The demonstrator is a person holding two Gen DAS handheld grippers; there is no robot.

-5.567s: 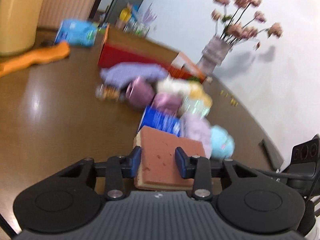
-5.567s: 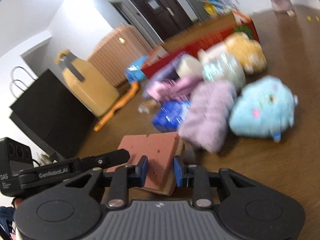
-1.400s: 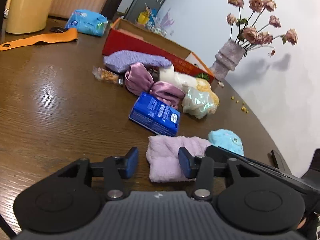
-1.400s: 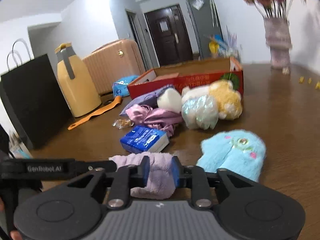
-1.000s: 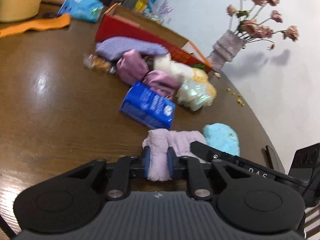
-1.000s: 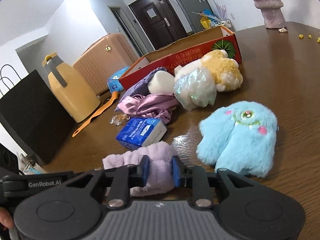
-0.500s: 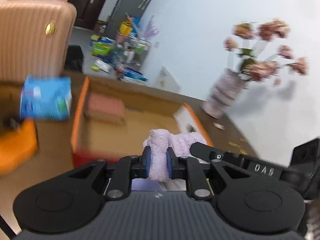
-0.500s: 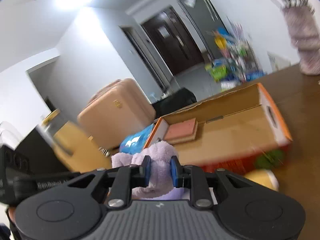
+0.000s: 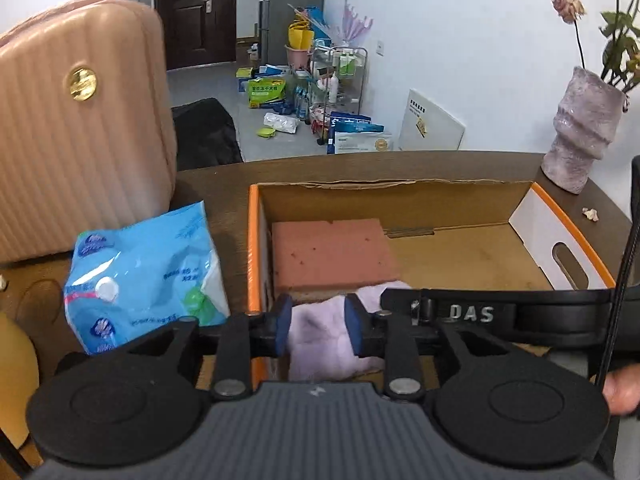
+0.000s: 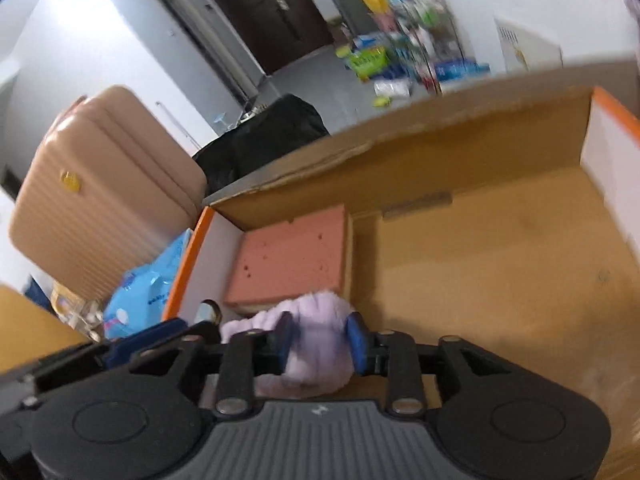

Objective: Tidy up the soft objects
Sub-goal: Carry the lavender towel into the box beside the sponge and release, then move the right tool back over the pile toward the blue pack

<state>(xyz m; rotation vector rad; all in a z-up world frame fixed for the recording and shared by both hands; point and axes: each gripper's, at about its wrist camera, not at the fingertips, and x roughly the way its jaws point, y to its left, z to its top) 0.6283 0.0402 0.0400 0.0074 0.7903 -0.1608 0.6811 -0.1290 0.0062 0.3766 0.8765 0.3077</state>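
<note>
A lilac fluffy towel (image 9: 320, 336) lies in the near left corner of the orange-rimmed cardboard box (image 9: 560, 224), against a pink sponge (image 9: 332, 252) on the box floor. My left gripper (image 9: 318, 330) has its jaws spread apart on either side of the towel's left end. My right gripper (image 10: 320, 340) also has its jaws apart around the towel (image 10: 312, 344), just in front of the sponge (image 10: 292, 256) inside the box (image 10: 500, 248). The right gripper's arm crosses the left wrist view.
A blue tissue pack (image 9: 144, 276) lies on the table left of the box. A pink suitcase (image 9: 76, 160) stands behind it. A lilac vase (image 9: 580, 136) with flowers stands at the back right. The right half of the box floor (image 10: 520, 280) is bare.
Both grippers have lowered the towel into the box next to the sponge. Their jaws, tightly shut on it half a second ago, have spread apart.
</note>
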